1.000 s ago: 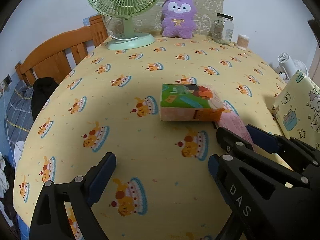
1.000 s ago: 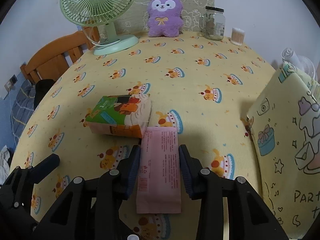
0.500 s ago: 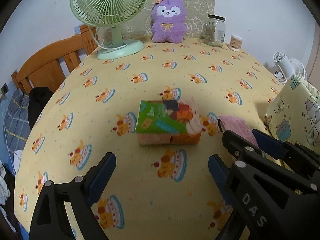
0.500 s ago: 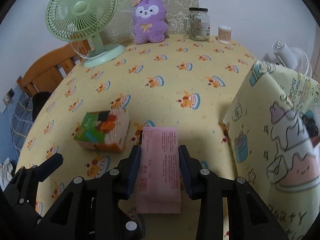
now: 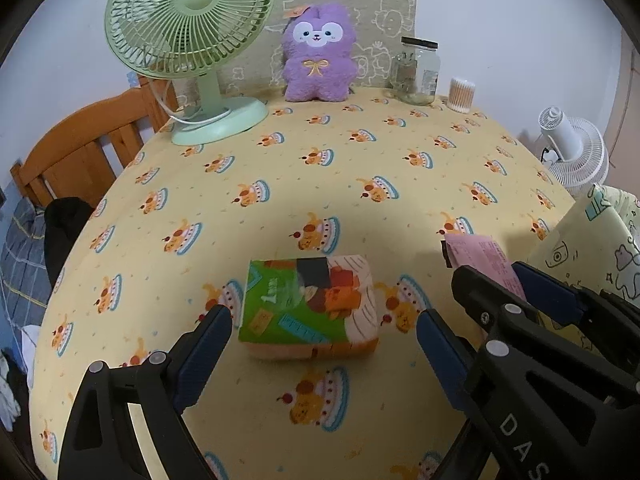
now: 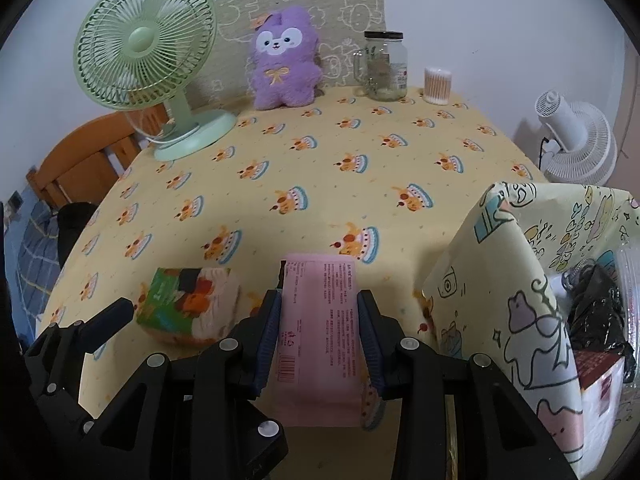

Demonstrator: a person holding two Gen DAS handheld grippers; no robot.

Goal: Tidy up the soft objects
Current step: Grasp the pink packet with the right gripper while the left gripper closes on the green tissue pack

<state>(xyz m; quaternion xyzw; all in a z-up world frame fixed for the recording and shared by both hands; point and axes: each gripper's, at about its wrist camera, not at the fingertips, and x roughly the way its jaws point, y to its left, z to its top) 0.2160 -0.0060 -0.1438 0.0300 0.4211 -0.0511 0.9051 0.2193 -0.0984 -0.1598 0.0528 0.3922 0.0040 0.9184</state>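
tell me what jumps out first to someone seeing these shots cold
The flat pink tissue pack clamped in the right gripper jaws fills the near foreground, lifted off the yellow cake-print tablecloth. At the far edge sit a fluffy purple plush animal and, to its left, a pale green desk fan. Between the open left gripper jaws lies a green-and-orange soft tissue pack.

Plain pale wall (image 5: pixel 500 8) behind table (image 5: pixel 280 168) with yellow cake-print cloth. Wooden chair (image 5: pixel 80 148) left of table, green desk fan (image 5: pixel 188 40) at its far-left corner, white fan (image 6: pixel 576 144) off its right edge.
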